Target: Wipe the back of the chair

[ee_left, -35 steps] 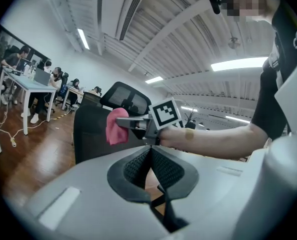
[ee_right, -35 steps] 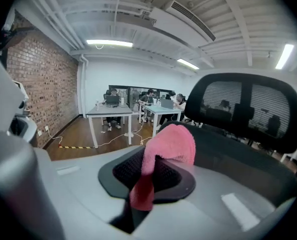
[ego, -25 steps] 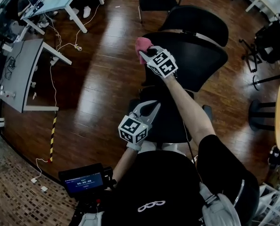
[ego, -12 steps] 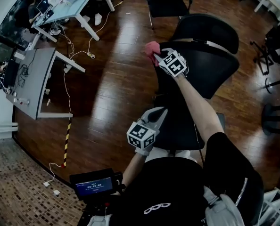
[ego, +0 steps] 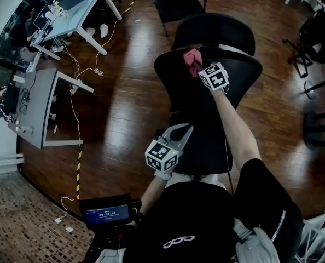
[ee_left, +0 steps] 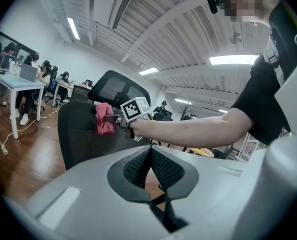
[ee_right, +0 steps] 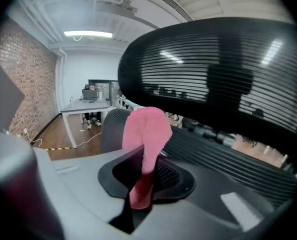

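Here, arm (ego: pixel 233 126) outstretched, the right hand-held gripper (ego: pixel 199 66) pinches a pink cloth (ego: pixel 191 56) at the chair back (ego: pixel 173 86).

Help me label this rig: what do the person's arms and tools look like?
The left tool and right tool are pale grey with black textured pads; each carries a white cube with black square markers. The person wears a black short-sleeved top.
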A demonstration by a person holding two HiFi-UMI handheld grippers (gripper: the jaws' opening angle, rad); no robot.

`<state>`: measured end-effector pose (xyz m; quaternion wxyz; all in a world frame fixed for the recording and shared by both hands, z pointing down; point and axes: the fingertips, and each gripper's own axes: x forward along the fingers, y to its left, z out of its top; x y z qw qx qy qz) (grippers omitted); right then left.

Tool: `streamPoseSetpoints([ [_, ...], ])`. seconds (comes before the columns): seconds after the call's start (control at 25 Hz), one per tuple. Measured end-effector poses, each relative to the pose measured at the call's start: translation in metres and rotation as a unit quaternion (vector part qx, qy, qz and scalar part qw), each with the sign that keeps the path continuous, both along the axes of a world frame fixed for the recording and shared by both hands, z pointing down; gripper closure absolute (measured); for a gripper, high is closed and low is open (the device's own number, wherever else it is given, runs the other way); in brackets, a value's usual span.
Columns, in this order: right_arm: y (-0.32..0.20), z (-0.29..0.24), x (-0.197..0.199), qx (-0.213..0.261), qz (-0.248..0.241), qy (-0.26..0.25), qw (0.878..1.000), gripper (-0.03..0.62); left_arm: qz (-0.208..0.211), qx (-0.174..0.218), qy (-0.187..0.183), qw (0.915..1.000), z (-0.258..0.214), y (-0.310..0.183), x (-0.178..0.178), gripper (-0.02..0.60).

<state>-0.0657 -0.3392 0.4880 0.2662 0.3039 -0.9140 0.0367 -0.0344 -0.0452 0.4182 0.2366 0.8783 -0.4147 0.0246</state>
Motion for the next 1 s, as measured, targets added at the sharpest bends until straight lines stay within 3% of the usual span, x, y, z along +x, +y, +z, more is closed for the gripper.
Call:
streamPoseSetpoints([
  [0.6, -0.031, -0.005, 0.211, -0.004, 0.146, -0.029, 0.989, 0.554, 0.020, 0.002, -0.005, 0.9998, -0.006, -0.003, 0.073, 0.589],
  [0.84, -0.035, -0.007, 0.271, 0.000, 0.196, -0.024, 0.980, 0.554, 0.022, 0.008, -0.003, 0.9997, -0.005, -0.006, 0.088, 0.589],
  [1.0, -0.031, -0.006, 0.293, 0.007, 0.236, -0.011, 0.972, 0.553, 0.025, 0.011, 0.006, 0.9996, -0.003, 0.000, 0.077, 0.589],
])
